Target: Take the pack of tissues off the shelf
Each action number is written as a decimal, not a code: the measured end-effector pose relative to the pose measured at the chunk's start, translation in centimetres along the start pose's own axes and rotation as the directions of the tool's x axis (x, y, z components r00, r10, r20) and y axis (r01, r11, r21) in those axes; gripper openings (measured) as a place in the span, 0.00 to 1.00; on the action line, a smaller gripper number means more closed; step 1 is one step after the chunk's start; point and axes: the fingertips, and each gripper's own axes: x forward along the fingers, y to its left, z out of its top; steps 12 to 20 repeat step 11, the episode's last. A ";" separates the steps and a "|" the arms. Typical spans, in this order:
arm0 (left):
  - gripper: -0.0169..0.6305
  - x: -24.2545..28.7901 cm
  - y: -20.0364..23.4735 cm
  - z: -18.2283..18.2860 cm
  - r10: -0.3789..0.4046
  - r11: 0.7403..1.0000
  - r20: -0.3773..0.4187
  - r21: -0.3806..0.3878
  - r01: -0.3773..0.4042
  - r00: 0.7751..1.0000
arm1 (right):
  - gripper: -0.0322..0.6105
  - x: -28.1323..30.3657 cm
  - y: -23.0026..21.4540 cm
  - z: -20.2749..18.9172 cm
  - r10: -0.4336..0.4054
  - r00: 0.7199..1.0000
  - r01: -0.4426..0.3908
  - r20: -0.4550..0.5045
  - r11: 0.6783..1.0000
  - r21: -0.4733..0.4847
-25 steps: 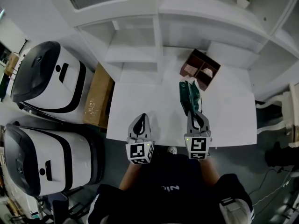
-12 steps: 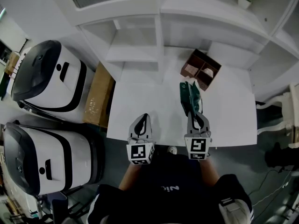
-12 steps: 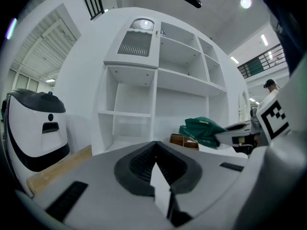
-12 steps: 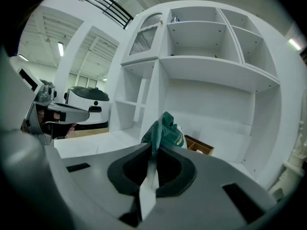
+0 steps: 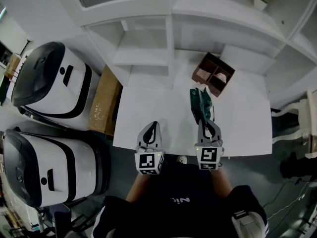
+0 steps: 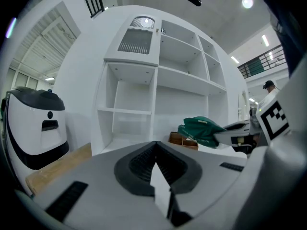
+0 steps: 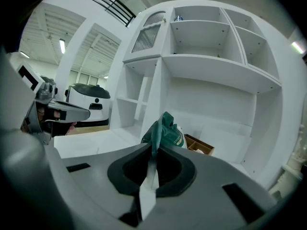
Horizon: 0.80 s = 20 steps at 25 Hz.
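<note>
The green pack of tissues (image 5: 201,103) hangs over the white table (image 5: 148,113), pinched by its near end in my right gripper (image 5: 206,122), which is shut on it. In the right gripper view the pack (image 7: 164,132) sticks up from between the closed jaws. In the left gripper view the same pack (image 6: 201,129) shows at the right, held by the other gripper's fingers (image 6: 235,131). My left gripper (image 5: 150,134) hovers near the table's front edge, shut with nothing in it. The white shelf unit (image 5: 148,38) stands behind the table.
A brown two-compartment box (image 5: 212,74) sits at the back of the table near the shelf. A cardboard box (image 5: 103,100) lies on the floor left of the table. Two large white and black machines (image 5: 47,83) stand at the left.
</note>
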 end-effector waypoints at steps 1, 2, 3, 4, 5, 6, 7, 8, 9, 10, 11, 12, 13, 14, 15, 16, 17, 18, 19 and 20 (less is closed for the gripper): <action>0.03 0.1 -0.1 0.1 -0.004 1.000 0.002 0.004 0.004 1.000 | 0.07 0.0 -0.1 0.0 -0.002 1.000 0.002 0.000 1.000 -0.002; 0.03 0.1 -0.1 0.1 -0.006 1.000 0.004 0.011 0.006 1.000 | 0.07 0.1 -0.1 0.0 -0.003 1.000 0.003 -0.001 1.000 -0.005; 0.03 0.2 -0.2 0.2 -0.008 1.000 0.005 0.020 0.008 1.000 | 0.07 0.1 -0.1 0.0 -0.003 1.000 0.003 -0.001 1.000 -0.006; 0.03 0.2 -0.3 0.1 -0.012 0.999 0.004 0.031 0.012 1.000 | 0.07 0.1 -0.2 0.0 -0.003 1.000 0.003 -0.001 1.000 -0.008; 0.03 0.3 -0.4 0.0 -0.016 0.999 0.001 0.040 0.016 1.000 | 0.07 0.2 -0.2 -0.1 -0.003 1.000 0.003 -0.002 1.000 -0.009; 0.03 0.3 -0.5 -0.1 -0.019 0.999 -0.003 0.046 0.019 1.000 | 0.07 0.2 -0.1 -0.1 -0.003 1.000 0.003 -0.004 1.000 -0.009; 0.03 0.3 -0.5 -0.3 -0.020 0.999 -0.007 0.047 0.020 1.000 | 0.07 0.2 -0.1 -0.2 -0.001 1.000 0.001 -0.006 1.000 -0.009; 0.03 0.4 -0.5 -0.3 -0.018 0.999 -0.008 0.045 0.019 1.000 | 0.07 0.3 -0.1 -0.2 0.000 1.000 0.000 -0.008 1.000 -0.008; 0.03 0.5 -0.5 -0.4 -0.017 0.999 -0.008 0.043 0.017 1.000 | 0.07 0.4 -0.1 -0.3 0.002 1.000 -0.002 -0.009 1.000 -0.007; 0.03 0.5 -0.6 -0.4 -0.015 0.999 -0.009 0.040 0.015 1.000 | 0.07 0.4 -0.1 -0.3 0.003 1.000 -0.003 -0.010 1.000 -0.006; 0.03 0.6 -0.6 -0.4 -0.013 0.999 -0.010 0.037 0.014 1.000 | 0.07 0.5 -0.1 -0.4 0.003 1.000 -0.003 -0.011 1.000 -0.005; 0.03 0.6 -0.6 -0.4 -0.013 0.999 -0.010 0.037 0.014 1.000 | 0.07 0.5 -0.1 -0.4 0.003 1.000 -0.003 -0.011 1.000 -0.005; 0.03 0.6 -0.6 -0.4 -0.013 0.999 -0.010 0.037 0.014 1.000 | 0.07 0.5 -0.1 -0.4 0.003 1.000 -0.003 -0.011 1.000 -0.005; 0.03 0.6 -0.6 -0.4 -0.013 0.999 -0.010 0.037 0.014 1.000 | 0.07 0.5 -0.1 -0.4 0.003 1.000 -0.003 -0.011 1.000 -0.005; 0.03 0.6 -0.6 -0.4 -0.013 0.999 -0.010 0.037 0.014 1.000 | 0.07 0.5 -0.1 -0.4 0.003 1.000 -0.003 -0.011 1.000 -0.005; 0.03 0.6 -0.6 -0.4 -0.013 0.999 -0.010 0.037 0.014 1.000 | 0.07 0.5 -0.1 -0.4 0.003 1.000 -0.003 -0.011 1.000 -0.005; 0.03 0.6 -0.6 -0.4 -0.013 0.999 -0.010 0.037 0.014 1.000 | 0.07 0.5 -0.1 -0.4 0.003 1.000 -0.003 -0.011 1.000 -0.005; 0.03 0.6 -0.6 -0.4 -0.013 0.999 -0.010 0.037 0.014 1.000 | 0.07 0.5 -0.1 -0.4 0.003 1.000 -0.003 -0.011 1.000 -0.005; 0.03 0.6 -0.6 -0.4 -0.013 0.999 -0.010 0.037 0.014 1.000 | 0.07 0.5 -0.1 -0.4 0.003 1.000 -0.003 -0.011 1.000 -0.005; 0.03 0.6 -0.6 -0.4 -0.013 0.999 -0.010 0.037 0.014 1.000 | 0.07 0.5 -0.1 -0.4 0.003 1.000 -0.003 -0.011 1.000 -0.005</action>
